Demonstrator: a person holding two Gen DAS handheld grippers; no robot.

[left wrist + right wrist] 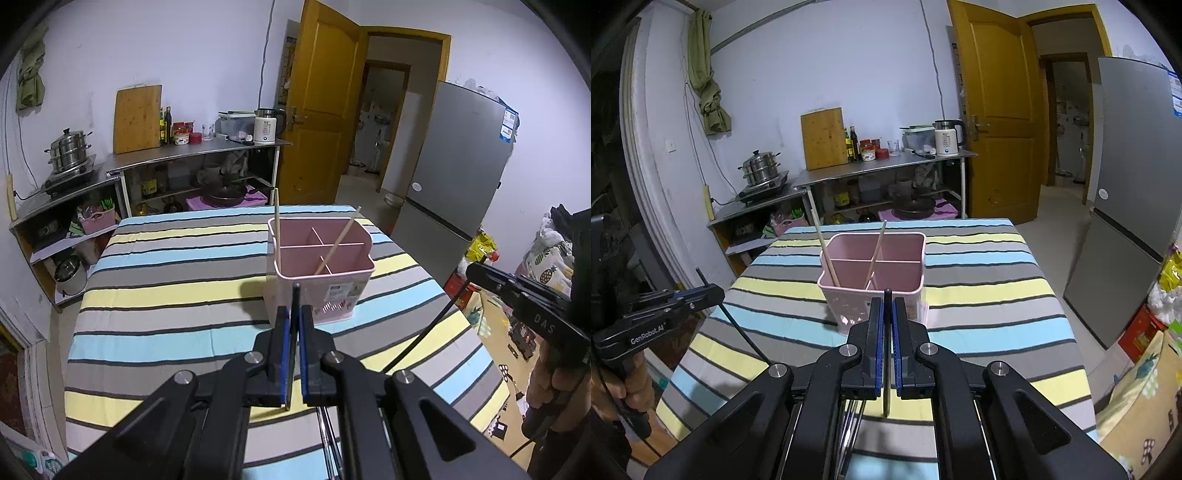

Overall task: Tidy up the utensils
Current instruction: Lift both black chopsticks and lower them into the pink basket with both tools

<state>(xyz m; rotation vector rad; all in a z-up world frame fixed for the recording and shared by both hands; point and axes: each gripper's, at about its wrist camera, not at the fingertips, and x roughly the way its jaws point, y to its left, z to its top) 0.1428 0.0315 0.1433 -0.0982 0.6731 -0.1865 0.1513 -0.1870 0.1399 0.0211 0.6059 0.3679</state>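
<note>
At the left, the left gripper (294,314) is clamped tight on a thin black chopstick (294,332) that stands nearly upright between its blue pads. Just beyond it on the striped tablecloth (166,280) sits the pink utensil holder (325,273) (four compartments), with two wooden chopsticks (338,240) leaning inside. To the right, the right gripper (887,314) pinches another black chopstick (887,354), apparently the same kind.

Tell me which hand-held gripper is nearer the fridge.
Right. The right hand-held gripper is on the fridge side of the pink holder; the left hand-held gripper is on its stove side.
</note>
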